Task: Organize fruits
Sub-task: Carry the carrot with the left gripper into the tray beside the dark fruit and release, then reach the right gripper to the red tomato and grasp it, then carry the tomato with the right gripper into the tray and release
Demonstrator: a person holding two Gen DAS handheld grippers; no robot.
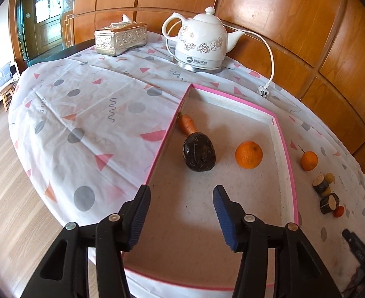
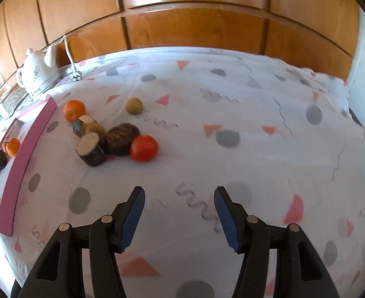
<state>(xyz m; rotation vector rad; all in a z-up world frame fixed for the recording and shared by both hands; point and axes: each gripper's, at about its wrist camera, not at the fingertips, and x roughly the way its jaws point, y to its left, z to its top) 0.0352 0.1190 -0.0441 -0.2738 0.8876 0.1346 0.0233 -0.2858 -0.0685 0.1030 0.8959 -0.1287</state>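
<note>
The left gripper (image 1: 182, 193) hangs over the pink-rimmed tray (image 1: 285, 149) with its jaws parted and nothing between them. Three things lie in the tray: one carrot (image 1: 187, 124) against the left wall, one dark round fruit (image 1: 199, 153) touching the carrot's end, and one orange (image 1: 248, 155) apart to the right.

The right gripper (image 2: 180, 193) hovers over bare tablecloth (image 2: 232, 114), jaws also parted and empty. Outside the tray, the right wrist view shows a loose cluster on the cloth: one orange tangerine (image 2: 74, 110), one red tomato (image 2: 143, 148), and three dark log-like pieces with pale cut ends (image 2: 91, 149), packed close together. One yellowish ball (image 2: 134, 105) sits apart, beyond the cluster. This view is a little blurred, so the count of the dark pieces is not certain.

At the back of the table stand one white kettle (image 1: 202, 42) with its cord and plug, and one silver tissue box (image 1: 120, 38).
</note>
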